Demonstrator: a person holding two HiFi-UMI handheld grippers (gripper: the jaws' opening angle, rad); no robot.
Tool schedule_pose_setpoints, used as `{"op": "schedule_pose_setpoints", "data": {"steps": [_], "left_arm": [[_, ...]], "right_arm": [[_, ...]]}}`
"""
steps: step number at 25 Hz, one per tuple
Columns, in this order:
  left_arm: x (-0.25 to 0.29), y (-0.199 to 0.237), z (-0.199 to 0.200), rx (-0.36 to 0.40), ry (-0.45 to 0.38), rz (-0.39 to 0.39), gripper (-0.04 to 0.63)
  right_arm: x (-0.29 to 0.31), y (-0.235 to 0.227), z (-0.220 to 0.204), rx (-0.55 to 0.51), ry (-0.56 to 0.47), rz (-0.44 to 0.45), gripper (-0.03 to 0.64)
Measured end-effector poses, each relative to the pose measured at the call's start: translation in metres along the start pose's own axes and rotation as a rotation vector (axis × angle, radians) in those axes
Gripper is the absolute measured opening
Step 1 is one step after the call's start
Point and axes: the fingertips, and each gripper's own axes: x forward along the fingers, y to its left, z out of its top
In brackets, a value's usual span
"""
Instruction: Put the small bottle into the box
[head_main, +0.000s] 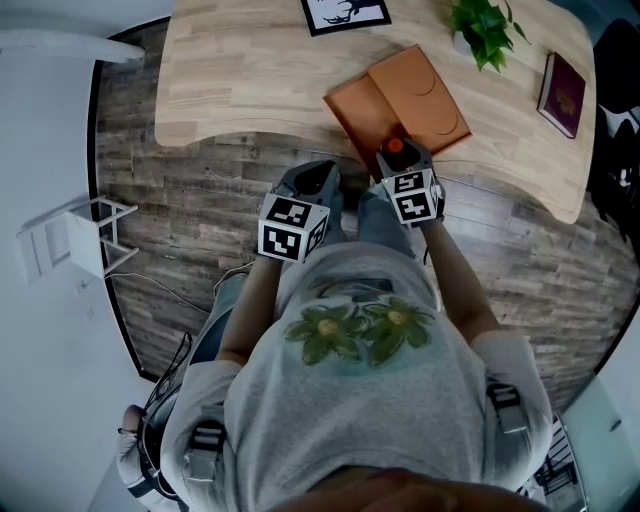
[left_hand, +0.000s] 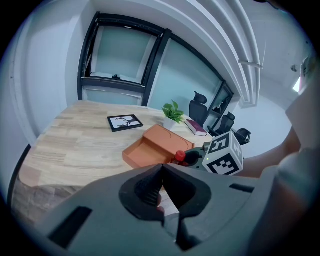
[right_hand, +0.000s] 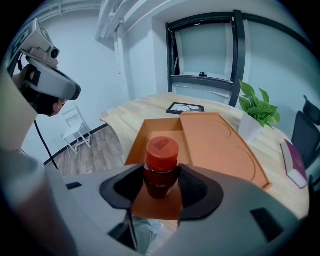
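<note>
The right gripper (right_hand: 161, 186), arm reaching up-frame, is clamping the red-capped small bottle (right_hand: 161, 162) upright at the orange box (right_hand: 156, 129) edge, while the left gripper (left_hand: 161, 176) is hanging closed and empty at its left.

No legible words or numbers.
The red cap (right_hand: 161, 145) of the small bottle (right_hand: 160, 180), at the centre of the right gripper view, carries raised lettering too blurred to read. The marker cubes (head_main: 291, 228) (head_main: 413, 196), mid-frame in the head view, bear only black-and-white square codes. The book (head_main: 562, 94) at upper right shows a faint, illegible emblem.
</note>
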Motion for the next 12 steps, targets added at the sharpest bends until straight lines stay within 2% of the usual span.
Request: {"op": "schedule_pose_setpoints", "data": {"steps": [12], "left_arm": [[0.0028,0.0057,0.0033,-0.006,0.002,0.001,0.008]], "right_arm": [[0.007,-0.0016,-0.0017,-0.011,0.03,0.002,0.218]]}}
